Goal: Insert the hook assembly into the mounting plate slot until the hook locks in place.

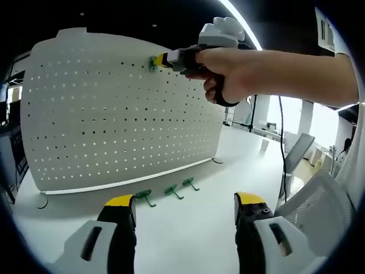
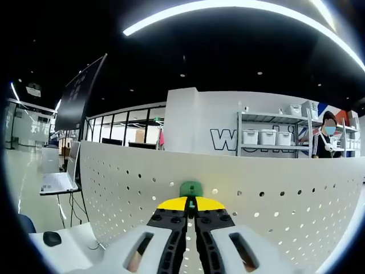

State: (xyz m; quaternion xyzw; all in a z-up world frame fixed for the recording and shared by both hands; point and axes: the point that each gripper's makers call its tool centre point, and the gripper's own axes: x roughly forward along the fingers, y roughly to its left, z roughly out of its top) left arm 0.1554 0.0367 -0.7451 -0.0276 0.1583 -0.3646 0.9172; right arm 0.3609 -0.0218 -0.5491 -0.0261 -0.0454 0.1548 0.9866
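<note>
Near the top edge of the white perforated pegboard panel [image 1: 125, 108], the right gripper [image 1: 162, 60], jaws closed on a small green plastic hook [image 2: 191, 188], presses it against the holes. Pushed at a slant, I judge, its pegs could miss the holes, so the hook would not lock and could drop. The left gripper [image 1: 185, 208] hangs spread and empty over the white table [image 1: 188, 234]. Count: one panel, one held hook, three more green hooks [image 1: 168, 191] lying on the table along the panel's bottom edge.

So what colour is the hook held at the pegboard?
Green hook, clearest in the right gripper view.
</note>
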